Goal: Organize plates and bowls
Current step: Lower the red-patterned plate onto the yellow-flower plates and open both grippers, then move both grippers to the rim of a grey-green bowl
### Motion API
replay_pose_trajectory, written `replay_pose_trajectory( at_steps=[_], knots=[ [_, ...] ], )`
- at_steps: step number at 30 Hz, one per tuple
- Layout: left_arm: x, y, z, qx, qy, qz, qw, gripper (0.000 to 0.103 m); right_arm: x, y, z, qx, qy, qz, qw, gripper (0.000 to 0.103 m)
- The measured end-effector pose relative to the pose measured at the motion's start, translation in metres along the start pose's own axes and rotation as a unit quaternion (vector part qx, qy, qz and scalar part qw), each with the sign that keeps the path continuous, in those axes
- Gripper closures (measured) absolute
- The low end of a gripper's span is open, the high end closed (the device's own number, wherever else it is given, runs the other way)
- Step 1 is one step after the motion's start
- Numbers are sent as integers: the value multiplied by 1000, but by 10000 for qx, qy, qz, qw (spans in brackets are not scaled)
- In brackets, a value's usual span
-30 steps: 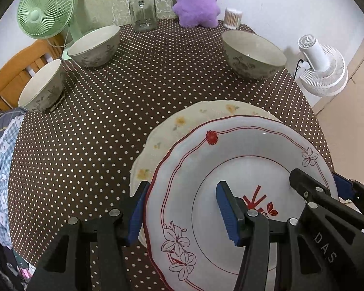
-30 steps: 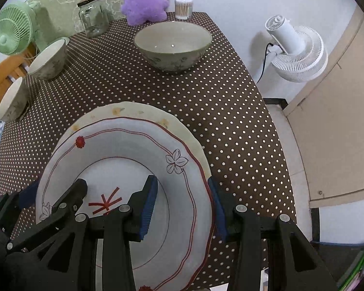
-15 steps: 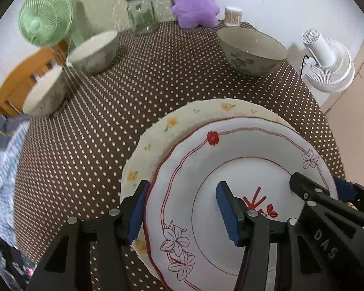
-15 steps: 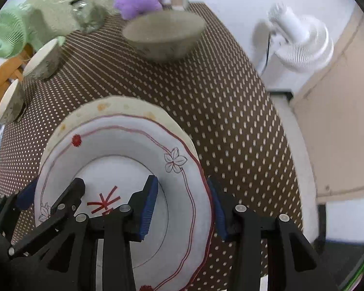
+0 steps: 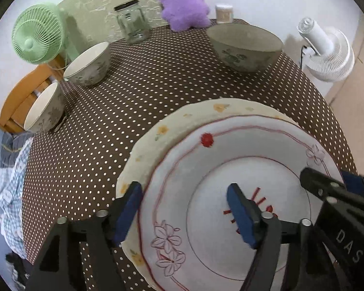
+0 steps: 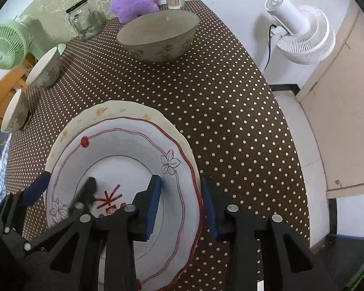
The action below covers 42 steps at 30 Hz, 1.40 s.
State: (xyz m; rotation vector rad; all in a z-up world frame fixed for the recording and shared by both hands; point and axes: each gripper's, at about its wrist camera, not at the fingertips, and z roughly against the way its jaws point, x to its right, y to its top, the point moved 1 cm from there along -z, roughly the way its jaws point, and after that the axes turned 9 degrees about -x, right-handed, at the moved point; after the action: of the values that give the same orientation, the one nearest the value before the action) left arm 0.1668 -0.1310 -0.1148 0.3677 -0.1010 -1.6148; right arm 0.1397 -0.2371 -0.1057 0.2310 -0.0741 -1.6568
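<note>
Left wrist view: the red-rimmed plate [image 5: 230, 160] lies stacked on the yellow-flowered plate [image 5: 182, 116]. Left gripper [image 5: 184, 208] fingers are opening around its rim; right gripper [image 6: 182, 201] fingers are closing on the opposite rim. Three bowls [image 5: 245, 46] remain scattered on the tabletop [image 5: 145, 84].

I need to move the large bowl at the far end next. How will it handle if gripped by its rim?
The large bowl looks ceramic: probably stiff, fairly heavy and breakable. Its glazed wall may be slippery. A narrow foot under a wide rim suggests it could tip if pushed high.
</note>
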Motion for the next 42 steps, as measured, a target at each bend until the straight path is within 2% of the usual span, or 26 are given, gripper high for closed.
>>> replay_pose_trajectory(
  at_steps=[8,15,19,22,32,36,37,39,41,42],
  knots=[
    [-4,0,3,3,70,-2,10000,21,-9,1,0,2,-330,179,9993,66],
    [-14,-2,4,-54,-116,90,9999,21,-15,-3,10,89,-651,270,9975,66],
    [-15,-4,6,-82,-231,43,9997,21,-8,-8,13,30,-604,128,9981,66],
    [-17,-7,7,-73,-255,6,9996,21,-11,-10,13,19,-532,128,9985,76],
    [-39,-5,11,-14,-370,79,9993,20,-27,-3,7,135,-680,112,9975,73],
    [-49,-3,15,46,-519,70,9986,19,-26,1,7,63,-681,-92,9976,72],
    [-52,-1,17,79,-565,69,9983,17,-23,1,8,67,-621,-195,9979,70],
    [-60,1,21,155,-640,71,9978,14,-22,2,14,164,-433,-308,9985,61],
    [-68,3,26,206,-671,73,9975,12,-31,1,23,334,-374,-263,9984,40],
    [-73,5,29,242,-691,83,9973,11,-37,1,27,430,-404,-202,9981,35]
  ],
)
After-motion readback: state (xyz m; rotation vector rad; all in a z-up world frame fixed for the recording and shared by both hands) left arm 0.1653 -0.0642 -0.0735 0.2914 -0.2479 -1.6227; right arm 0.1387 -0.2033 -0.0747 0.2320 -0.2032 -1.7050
